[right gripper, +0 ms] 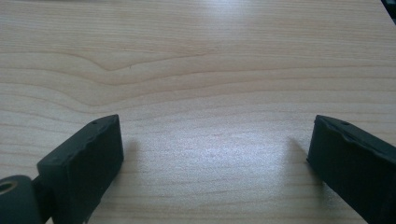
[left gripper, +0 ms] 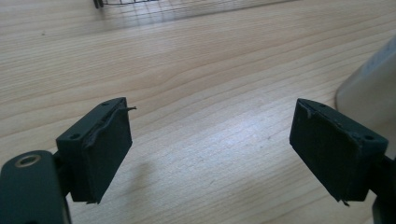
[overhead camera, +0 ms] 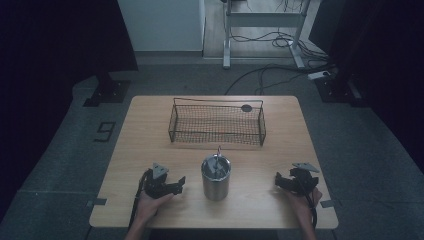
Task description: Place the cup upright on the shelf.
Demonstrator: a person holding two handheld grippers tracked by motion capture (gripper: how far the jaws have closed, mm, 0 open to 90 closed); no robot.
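Observation:
A steel cup [overhead camera: 216,178] with utensils standing in it sits at the front middle of the wooden table [overhead camera: 145,130]. Behind it stands a black wire basket [overhead camera: 217,122], nothing visible inside. My left gripper [overhead camera: 181,183] rests on the table left of the cup, jaws open and pointing toward it. In the left gripper view that gripper [left gripper: 210,149] holds nothing, and the cup's wall [left gripper: 369,88] shows at the right edge. My right gripper [overhead camera: 278,181] lies right of the cup, open and holding nothing, over bare wood [right gripper: 215,154].
A small dark round disc [overhead camera: 246,108] lies on the table behind the basket's right end. The basket's foot [left gripper: 140,4] shows at the top of the left gripper view. Beyond the table are desk legs and cables [overhead camera: 280,42] on the floor.

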